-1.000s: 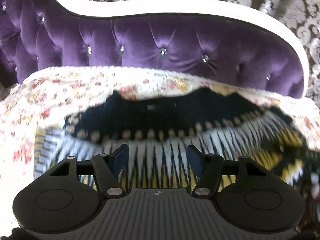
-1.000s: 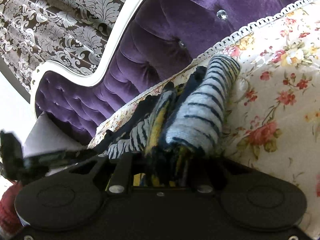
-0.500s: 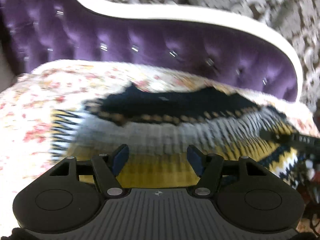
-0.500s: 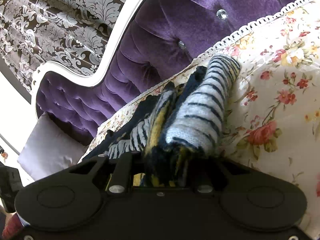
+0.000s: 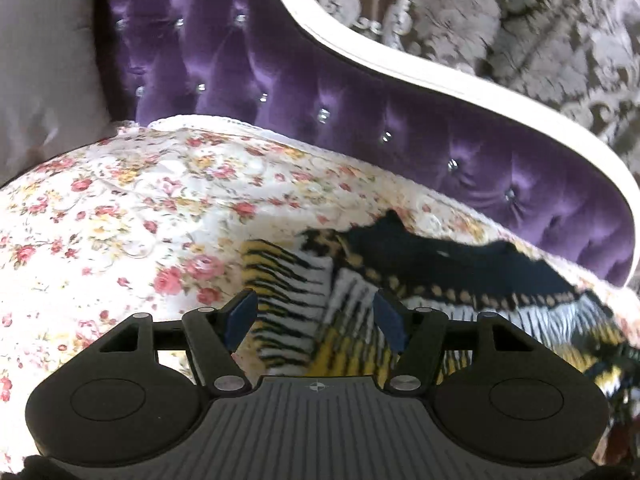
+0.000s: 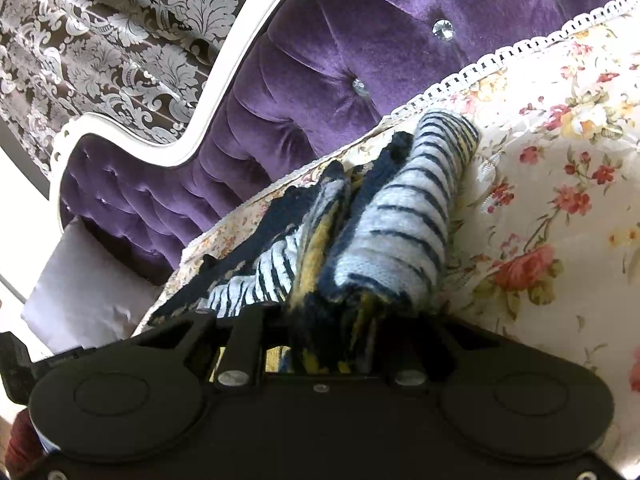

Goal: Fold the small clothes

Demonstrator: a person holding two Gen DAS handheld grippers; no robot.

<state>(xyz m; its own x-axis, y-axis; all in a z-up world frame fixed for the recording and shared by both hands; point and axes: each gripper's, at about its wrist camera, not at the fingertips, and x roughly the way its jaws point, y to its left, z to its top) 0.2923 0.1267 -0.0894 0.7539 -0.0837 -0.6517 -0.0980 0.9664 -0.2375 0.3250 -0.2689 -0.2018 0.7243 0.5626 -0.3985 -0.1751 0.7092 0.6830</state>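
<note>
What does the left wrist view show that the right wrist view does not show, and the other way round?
Only the left wrist view shows the left gripper, open over the spread-out navy, white and yellow patterned knit sweater, whose navy yoke lies flat.

Only the right wrist view shows the right gripper shut on a bunched fold of that sweater, and the white lace trim of the cover.

Both show the floral bed cover, the purple tufted headboard with its white frame, and the damask wallpaper.
</note>
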